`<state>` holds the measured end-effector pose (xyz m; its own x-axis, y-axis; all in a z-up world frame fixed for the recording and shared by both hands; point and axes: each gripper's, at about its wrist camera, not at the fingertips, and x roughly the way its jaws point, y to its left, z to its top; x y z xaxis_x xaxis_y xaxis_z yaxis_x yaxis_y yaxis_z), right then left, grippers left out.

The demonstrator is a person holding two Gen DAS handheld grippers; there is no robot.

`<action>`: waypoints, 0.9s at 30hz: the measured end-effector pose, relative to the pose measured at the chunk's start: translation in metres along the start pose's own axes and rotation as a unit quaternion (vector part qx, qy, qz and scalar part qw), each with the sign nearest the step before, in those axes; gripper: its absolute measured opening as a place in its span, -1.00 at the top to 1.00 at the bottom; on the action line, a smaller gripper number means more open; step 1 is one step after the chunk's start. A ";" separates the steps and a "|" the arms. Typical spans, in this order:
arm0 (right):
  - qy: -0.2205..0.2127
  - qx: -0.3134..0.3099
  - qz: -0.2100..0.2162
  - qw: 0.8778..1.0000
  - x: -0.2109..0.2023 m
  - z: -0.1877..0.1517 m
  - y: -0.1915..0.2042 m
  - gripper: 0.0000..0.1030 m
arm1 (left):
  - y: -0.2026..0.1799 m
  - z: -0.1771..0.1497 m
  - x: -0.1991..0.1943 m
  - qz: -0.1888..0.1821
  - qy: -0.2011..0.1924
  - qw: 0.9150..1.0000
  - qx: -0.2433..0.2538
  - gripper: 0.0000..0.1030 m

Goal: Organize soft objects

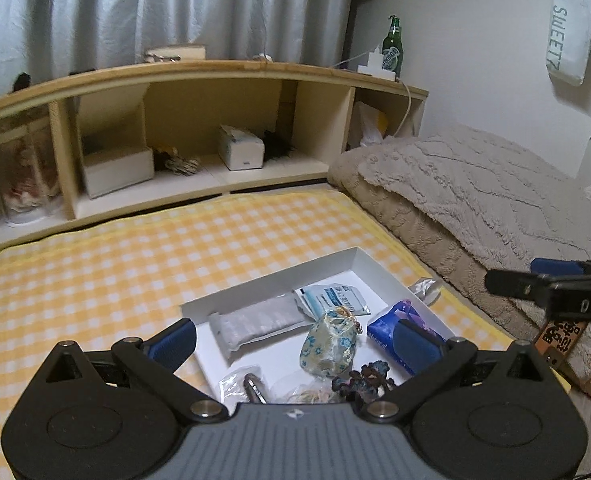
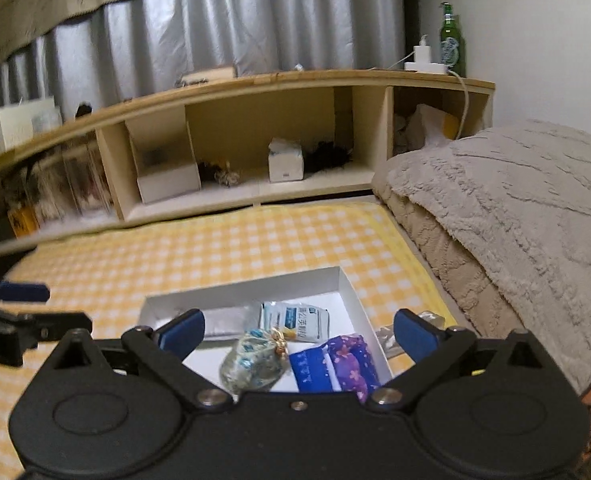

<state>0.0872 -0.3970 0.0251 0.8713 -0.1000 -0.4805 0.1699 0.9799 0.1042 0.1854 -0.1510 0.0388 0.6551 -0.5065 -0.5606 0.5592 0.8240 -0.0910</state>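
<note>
A shallow white tray [image 1: 359, 258] [image 2: 347, 280] lies on the yellow checked bed. It holds a clear wrapped white pack [image 1: 255, 322], a white-blue wipes packet [image 1: 331, 294] [image 2: 297, 320], a floral drawstring pouch [image 1: 327, 346] [image 2: 255, 362], a blue-purple tissue pack [image 1: 391, 322] [image 2: 335, 364], a dark hair ornament [image 1: 365, 378], a bagged metal item [image 1: 253, 388] and bagged rubber bands [image 1: 309, 396]. My left gripper [image 1: 295, 338] hangs open above the tray, empty. My right gripper [image 2: 297, 332] is open and empty above it too; it shows side-on in the left wrist view [image 1: 535, 280].
A wooden headboard shelf [image 1: 223, 70] [image 2: 255, 80] stands behind the bed with white boxes, a tissue box [image 1: 241, 148] and a green bottle [image 1: 393, 46]. A folded beige blanket [image 1: 475, 192] [image 2: 515, 200] lies along the right. A crumpled clear wrapper [image 1: 427, 288] sits beside the tray.
</note>
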 end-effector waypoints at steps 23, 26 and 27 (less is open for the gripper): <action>-0.021 -0.013 0.017 1.000 -0.104 -0.048 0.051 -1.00 | -0.012 -0.063 -0.112 0.097 -0.024 0.995 -0.021 -1.00; -0.014 -0.022 0.011 1.000 -0.107 -0.059 0.057 -1.00 | -0.009 -0.077 -0.121 0.108 -0.031 0.993 -0.023 -1.00; -0.010 -0.024 0.014 1.000 -0.108 -0.064 0.059 -1.00 | -0.009 -0.080 -0.123 0.112 -0.032 0.993 -0.021 -1.00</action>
<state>-0.0267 -0.3170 0.0274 0.8842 -0.0758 -0.4610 0.1239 0.9895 0.0750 0.0591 -0.0753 0.0426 0.7922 -0.3224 -0.5181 0.3743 0.9273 -0.0046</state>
